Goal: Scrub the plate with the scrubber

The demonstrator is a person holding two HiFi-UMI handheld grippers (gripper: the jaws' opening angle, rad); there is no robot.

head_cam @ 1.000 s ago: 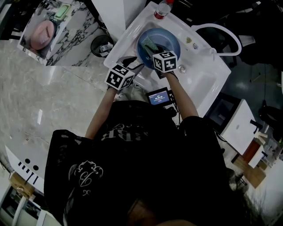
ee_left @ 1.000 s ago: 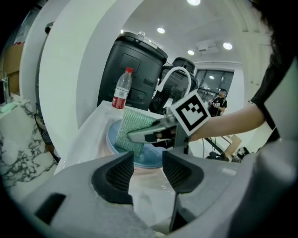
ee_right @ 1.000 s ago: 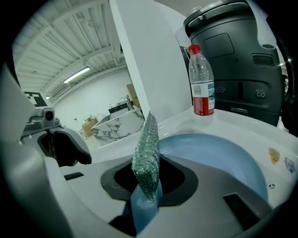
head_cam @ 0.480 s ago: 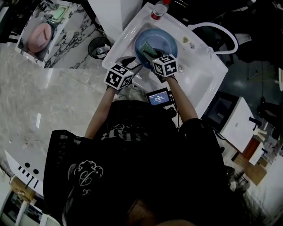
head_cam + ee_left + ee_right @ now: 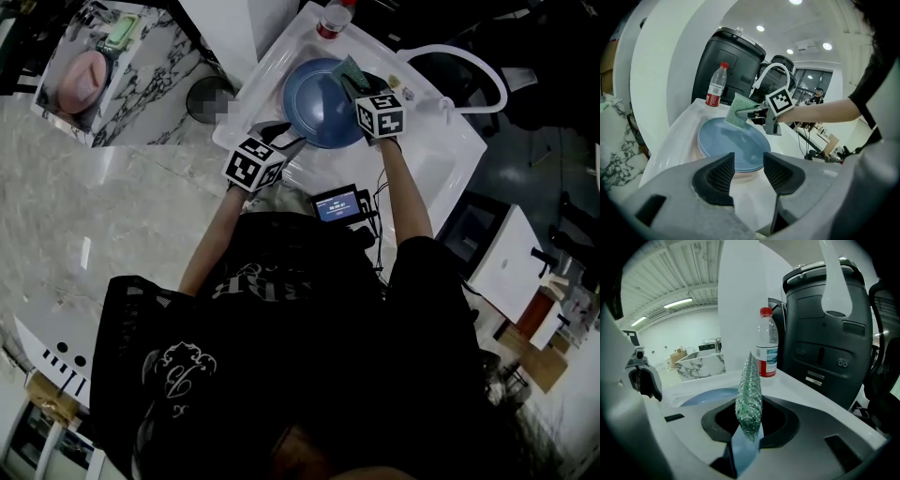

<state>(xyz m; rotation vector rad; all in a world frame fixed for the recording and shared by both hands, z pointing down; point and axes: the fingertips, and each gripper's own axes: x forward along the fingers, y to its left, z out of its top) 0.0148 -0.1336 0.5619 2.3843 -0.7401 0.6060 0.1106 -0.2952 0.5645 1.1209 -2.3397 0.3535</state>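
At a white sink (image 5: 412,159) set into the counter, a small lit screen (image 5: 336,206) is seen nearest, worn at the person's waist. Just beyond it, the left gripper (image 5: 286,136) is held at the near left edge of the blue plate (image 5: 319,103). Its jaws are spread with only bare sink showing between them, and nothing is gripped. It appears to be stationed there to steady the plate if it should slide. The plate is laid flat in the basin, face up, so that its whole surface is offered to the scrubbing. At its far right rim the green scrubber (image 5: 352,67) is pinched firmly between the closed jaws of the right gripper (image 5: 359,86). It is stood on edge with most of its pad left free beyond the fingertips, a hold judged to suit wiping strokes. Whether the pad touches the rim or is lifted just above it cannot be told. Farther off, a red-capped bottle (image 5: 335,19) is stood on the sink's far corner, clear of the work. A white arched faucet (image 5: 459,56) is seen to the far right, and a black appliance (image 5: 726,61) is stood behind the sink.
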